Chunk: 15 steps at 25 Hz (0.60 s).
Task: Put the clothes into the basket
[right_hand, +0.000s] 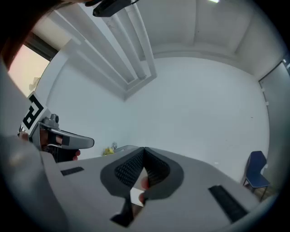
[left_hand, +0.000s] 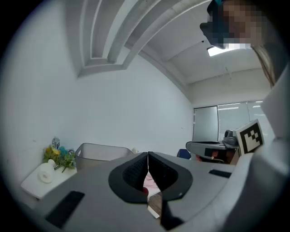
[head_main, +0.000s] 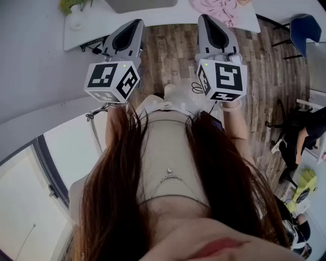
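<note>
Both grippers are held level in front of me, pointing at a white table (head_main: 97,25). Pink clothes (head_main: 218,10) lie in a heap on the table just beyond my right gripper (head_main: 203,17). Through the gap under the left jaws a bit of the pink clothes (left_hand: 149,182) shows. A grey basket (left_hand: 97,152) stands on the table ahead of my left gripper (left_hand: 147,154); its rim sits at the head view's top edge as the basket (head_main: 140,5). The left jaws meet at the tips, shut on nothing. My right gripper (right_hand: 144,149) is shut too, also on nothing.
A white vase with flowers (left_hand: 58,158) stands on the table's left end. A blue chair (right_hand: 256,170) is off to the right on the wooden floor (head_main: 265,76). Another person (head_main: 310,135) sits at the right edge. Cables (head_main: 196,87) lie on the floor below.
</note>
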### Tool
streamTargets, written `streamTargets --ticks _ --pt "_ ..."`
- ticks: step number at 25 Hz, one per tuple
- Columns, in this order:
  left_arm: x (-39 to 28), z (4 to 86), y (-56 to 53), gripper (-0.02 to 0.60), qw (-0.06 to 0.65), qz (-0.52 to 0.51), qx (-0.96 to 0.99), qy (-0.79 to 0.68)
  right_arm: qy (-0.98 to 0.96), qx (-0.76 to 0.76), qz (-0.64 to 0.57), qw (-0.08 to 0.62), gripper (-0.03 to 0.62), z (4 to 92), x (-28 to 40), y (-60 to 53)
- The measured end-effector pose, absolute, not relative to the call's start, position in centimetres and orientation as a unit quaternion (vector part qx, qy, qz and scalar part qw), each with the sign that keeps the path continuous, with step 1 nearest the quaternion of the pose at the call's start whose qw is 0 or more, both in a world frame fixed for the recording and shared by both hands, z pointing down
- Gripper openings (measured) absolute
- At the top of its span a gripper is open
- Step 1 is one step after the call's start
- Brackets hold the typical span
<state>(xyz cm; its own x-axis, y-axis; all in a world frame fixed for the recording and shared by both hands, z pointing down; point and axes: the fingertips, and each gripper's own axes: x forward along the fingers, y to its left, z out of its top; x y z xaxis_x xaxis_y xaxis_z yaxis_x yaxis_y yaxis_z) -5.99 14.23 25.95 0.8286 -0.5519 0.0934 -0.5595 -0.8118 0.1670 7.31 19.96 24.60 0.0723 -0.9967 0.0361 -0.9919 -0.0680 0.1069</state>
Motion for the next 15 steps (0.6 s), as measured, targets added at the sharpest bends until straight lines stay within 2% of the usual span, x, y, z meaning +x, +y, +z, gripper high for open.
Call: streamTargets --ticks 15 --pt "-2.5 26.3 12.7 0.008 0.084 0.023 0.943 -0.321 -0.696 0.717 -0.012 0.036 0.028 26.0 12.8 17.7"
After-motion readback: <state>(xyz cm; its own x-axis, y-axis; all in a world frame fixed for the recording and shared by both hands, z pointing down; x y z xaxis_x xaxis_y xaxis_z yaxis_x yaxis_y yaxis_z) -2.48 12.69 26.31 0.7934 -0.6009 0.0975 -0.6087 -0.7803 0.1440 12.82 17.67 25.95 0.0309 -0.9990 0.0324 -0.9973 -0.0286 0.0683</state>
